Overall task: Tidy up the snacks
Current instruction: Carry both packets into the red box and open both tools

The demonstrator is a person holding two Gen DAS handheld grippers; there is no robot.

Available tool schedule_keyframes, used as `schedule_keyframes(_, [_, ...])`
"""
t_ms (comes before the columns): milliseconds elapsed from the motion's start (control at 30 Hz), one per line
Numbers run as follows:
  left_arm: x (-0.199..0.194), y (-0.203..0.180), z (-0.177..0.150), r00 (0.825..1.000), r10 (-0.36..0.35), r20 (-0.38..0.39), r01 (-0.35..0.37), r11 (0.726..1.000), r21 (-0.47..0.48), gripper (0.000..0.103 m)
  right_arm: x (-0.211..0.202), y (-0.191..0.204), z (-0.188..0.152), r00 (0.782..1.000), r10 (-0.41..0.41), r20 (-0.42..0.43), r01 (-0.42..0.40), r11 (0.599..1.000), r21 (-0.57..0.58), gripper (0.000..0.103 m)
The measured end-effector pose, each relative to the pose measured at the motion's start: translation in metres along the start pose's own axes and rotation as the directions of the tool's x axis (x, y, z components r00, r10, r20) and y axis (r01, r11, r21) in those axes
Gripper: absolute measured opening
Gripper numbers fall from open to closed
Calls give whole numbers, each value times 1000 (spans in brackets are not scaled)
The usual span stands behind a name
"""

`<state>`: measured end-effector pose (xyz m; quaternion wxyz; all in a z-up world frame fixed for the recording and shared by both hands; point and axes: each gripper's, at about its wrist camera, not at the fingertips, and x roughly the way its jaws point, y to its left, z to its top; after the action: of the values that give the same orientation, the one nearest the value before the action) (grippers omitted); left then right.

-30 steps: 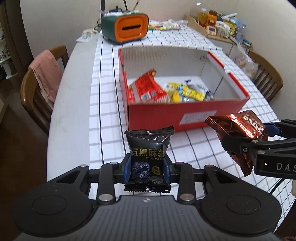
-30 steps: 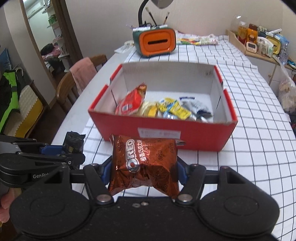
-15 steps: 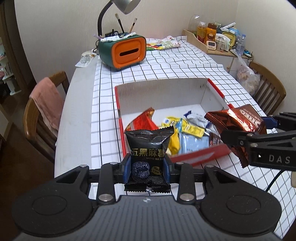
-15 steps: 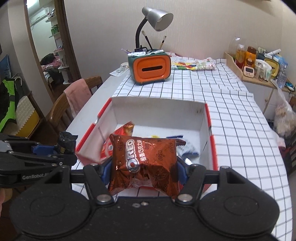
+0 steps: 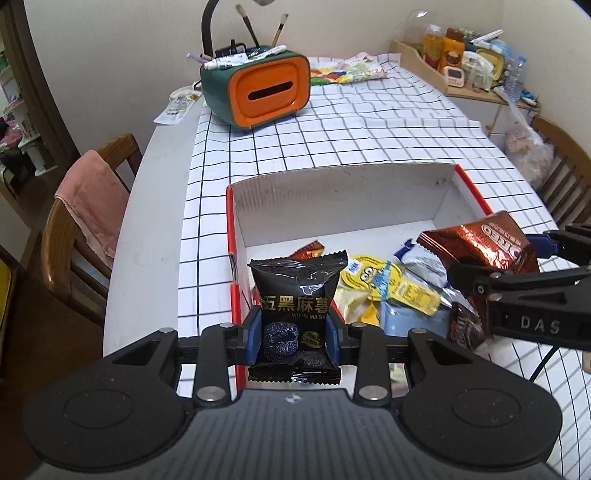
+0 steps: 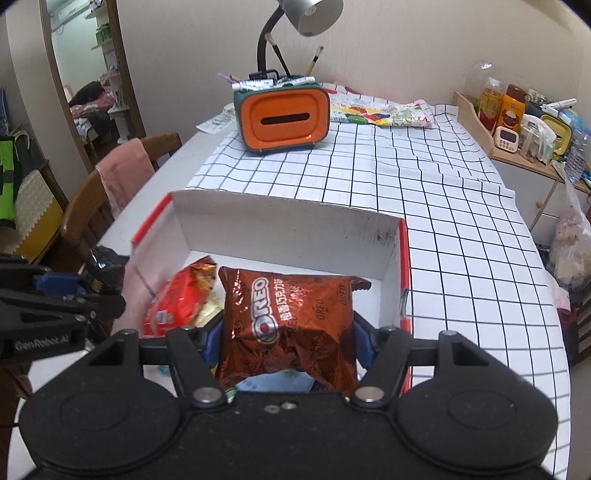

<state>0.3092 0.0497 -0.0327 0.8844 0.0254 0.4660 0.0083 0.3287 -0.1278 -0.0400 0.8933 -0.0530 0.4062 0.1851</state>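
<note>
The left tool (image 5: 293, 334) is clamped on the black packet (image 5: 297, 295), the right tool (image 6: 286, 341) on the Oreo bag (image 6: 288, 325); both should be released low over the red box (image 5: 340, 195) at centre frame.

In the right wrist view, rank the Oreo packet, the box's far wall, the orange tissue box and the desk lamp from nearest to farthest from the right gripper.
1. Oreo packet, held in the right gripper.
2. Box's far wall, straight ahead.
3. Orange tissue box, farther up the table.
4. Desk lamp, behind it.
</note>
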Motion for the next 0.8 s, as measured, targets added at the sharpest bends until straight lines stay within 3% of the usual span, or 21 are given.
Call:
schedule_keyframes(433, [56,-19,19,988,68,-138,-63,997,38,34,58,-7,1,995,-2,-104,-9,994,-107,65])
schedule_keyframes(800, [72,-25,9,980,93,-175,-86,995,47,35,64,-5,-7,992,21,-124,-38,990,-136,70])
